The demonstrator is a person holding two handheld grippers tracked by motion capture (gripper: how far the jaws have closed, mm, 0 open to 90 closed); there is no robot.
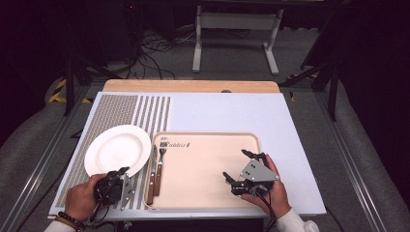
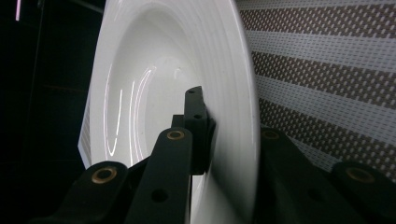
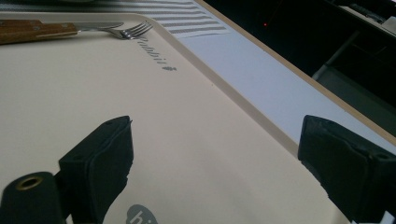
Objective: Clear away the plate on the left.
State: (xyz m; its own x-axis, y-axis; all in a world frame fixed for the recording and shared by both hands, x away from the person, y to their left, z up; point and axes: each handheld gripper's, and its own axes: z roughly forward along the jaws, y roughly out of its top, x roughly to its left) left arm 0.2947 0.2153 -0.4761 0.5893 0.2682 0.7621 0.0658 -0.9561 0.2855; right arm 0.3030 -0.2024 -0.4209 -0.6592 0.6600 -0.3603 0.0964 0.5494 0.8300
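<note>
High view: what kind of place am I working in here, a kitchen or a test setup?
Most likely a lab test bench, not a kitchen: the table stands on a dark floor with loose cables behind it, and a bare metal stand beyond.

My left gripper is closed on the rim of the white plate, which stands edge-on across my view. One black jaw presses the plate's glossy upper face, where curved streaks of light reflect; the other sits against the underside, behind the rim. To the right of the plate lies the striped placemat, brown woven bands alternating with pale ones. Darkness lies left of the plate.
</note>
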